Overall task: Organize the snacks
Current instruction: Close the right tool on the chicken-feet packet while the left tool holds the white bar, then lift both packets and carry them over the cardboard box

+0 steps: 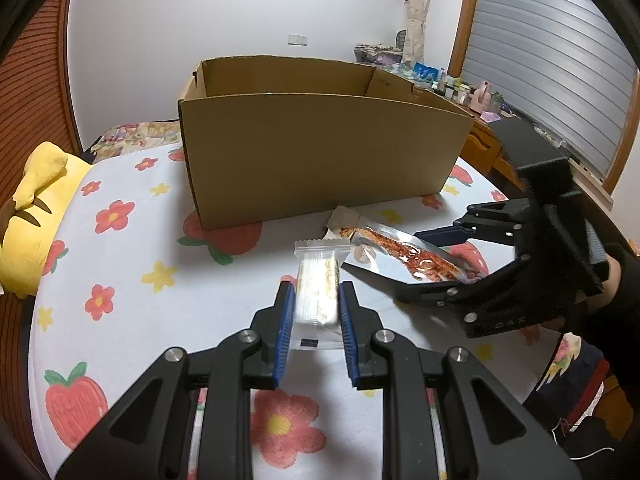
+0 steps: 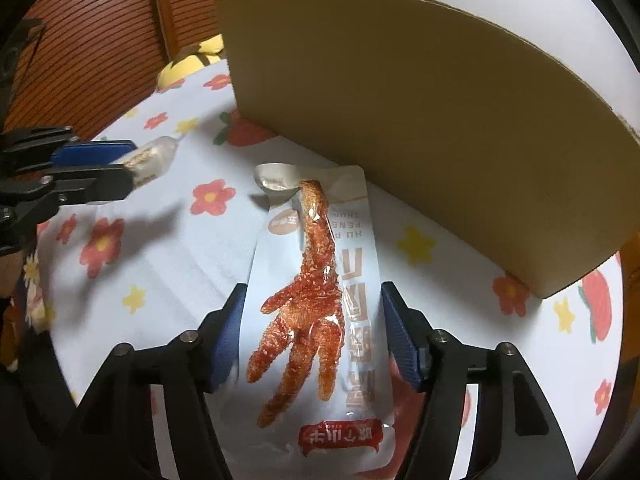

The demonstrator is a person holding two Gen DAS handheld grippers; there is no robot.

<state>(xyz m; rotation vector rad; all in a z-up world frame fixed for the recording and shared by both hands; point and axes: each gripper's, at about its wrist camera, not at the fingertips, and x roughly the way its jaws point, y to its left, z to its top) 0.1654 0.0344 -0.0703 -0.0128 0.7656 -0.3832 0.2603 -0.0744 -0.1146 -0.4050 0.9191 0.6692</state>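
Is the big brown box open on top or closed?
Open. The cardboard box has no lid or flaps over it, and the left wrist view shows its inner walls. Its floor is hidden, so contents cannot be told.

- Left gripper [image 1: 318, 300]: matte black linkage arms, blue ribbed pads on its 2 fingers [image 1: 285, 320], round silver pivot pins at the joints.
- Right gripper [image 2: 312, 340]: the same black frame and blue ribbed pads, silver pins, faint embossed lettering on its body.
- Hand [image 1: 614, 280] at the right gripper's black handle, in a dark sleeve [image 1: 628, 320].
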